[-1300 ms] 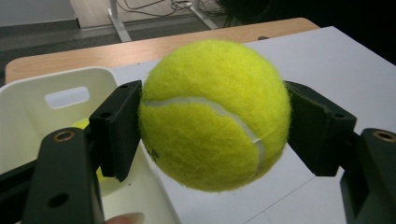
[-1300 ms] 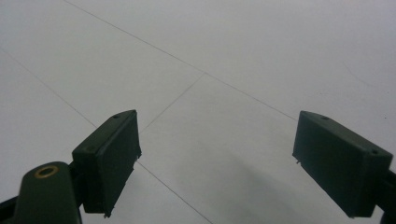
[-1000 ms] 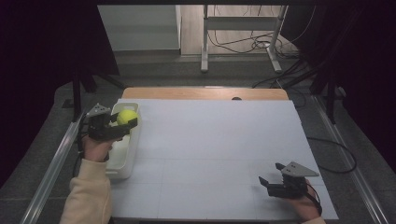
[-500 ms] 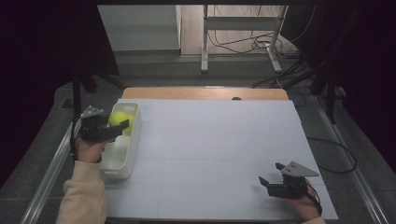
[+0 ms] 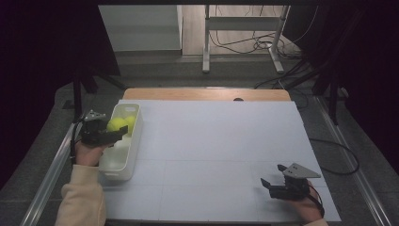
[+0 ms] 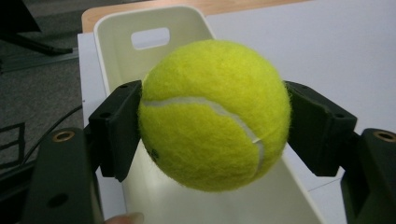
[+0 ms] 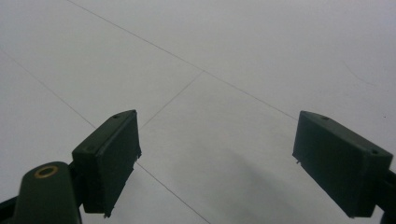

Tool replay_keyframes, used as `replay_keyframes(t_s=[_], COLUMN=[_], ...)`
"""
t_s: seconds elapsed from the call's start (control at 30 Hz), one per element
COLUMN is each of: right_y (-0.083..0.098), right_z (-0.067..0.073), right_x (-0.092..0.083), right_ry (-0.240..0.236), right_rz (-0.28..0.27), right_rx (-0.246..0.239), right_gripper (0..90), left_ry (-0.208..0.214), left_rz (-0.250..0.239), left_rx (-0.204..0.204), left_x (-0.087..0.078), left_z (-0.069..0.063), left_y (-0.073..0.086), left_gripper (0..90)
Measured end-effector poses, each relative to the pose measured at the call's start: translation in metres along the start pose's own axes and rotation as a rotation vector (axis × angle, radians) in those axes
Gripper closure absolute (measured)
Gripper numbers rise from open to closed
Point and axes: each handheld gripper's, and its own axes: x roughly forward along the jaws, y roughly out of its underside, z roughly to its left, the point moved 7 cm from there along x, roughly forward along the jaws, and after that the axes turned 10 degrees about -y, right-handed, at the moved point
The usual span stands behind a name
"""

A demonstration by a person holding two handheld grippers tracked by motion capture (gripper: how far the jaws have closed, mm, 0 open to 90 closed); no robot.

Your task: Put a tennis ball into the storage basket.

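At the left edge of the table (image 5: 211,155), the left gripper (image 5: 115,134) hangs over a long white bin (image 5: 123,165) and has its jaws clamped on a yellow tennis ball (image 5: 116,124). In the left gripper view the ball (image 6: 215,114) sits squarely between the two black pads, which press into its fuzz on either side, and the bin (image 6: 149,28) runs away beneath it with a handle slot in its far end wall. A second yellow ball (image 5: 131,120) lies just beyond the held one, inside the far end of the bin; the held ball covers part of it, so how it rests on the bin floor is hard to make out. The hand on the left gripper is partly covered by the tool, and its cream sleeve (image 5: 82,200) is cut off by the bottom edge. Far across the bare white tabletop, near the front right corner, the right gripper (image 5: 275,176) rests low with its jaws spread wide and nothing between them; the right gripper view shows plain table surface (image 7: 219,70) between the pads.
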Motion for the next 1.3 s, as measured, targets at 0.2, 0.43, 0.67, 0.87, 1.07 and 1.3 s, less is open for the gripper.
replay_keyframes(t_s=[0.2, 0.43, 0.67, 0.87, 1.07, 1.3], right_y=[0.0, 0.0, 0.001, 0.001, 0.0, 0.001], right_z=[0.0, 0.0, 0.0, 0.001, 0.001, 0.0], right_x=[0.0, 0.0, 0.0, 0.001, 0.001, 0.001], right_ry=[-0.001, -0.002, -0.004, -0.007, -0.007, -0.007], right_rz=[0.001, 0.005, 0.006, 0.007, 0.005, -0.001], right_rx=[0.0, 0.0, -0.001, -0.003, -0.002, 0.007], right_gripper=[15.2, 15.2, 15.2, 15.1, 15.1, 15.0], left_ry=[-0.009, -0.016, -0.018, -0.023, 0.027, 0.1], left_rz=[0.029, 0.033, 0.032, -0.007, -0.044, -0.106], left_rx=[0.013, 0.028, 0.024, 0.01, -0.015, -0.017], left_x=[0.0, 0.0, 0.0, -0.002, -0.008, -0.022], left_z=[0.001, 0.0, 0.001, 0.002, -0.002, -0.016], left_y=[0.004, 0.005, 0.005, 0.001, -0.004, -0.009], left_gripper=[26.0, 25.9, 25.6, 14.2, 12.2, 12.2])
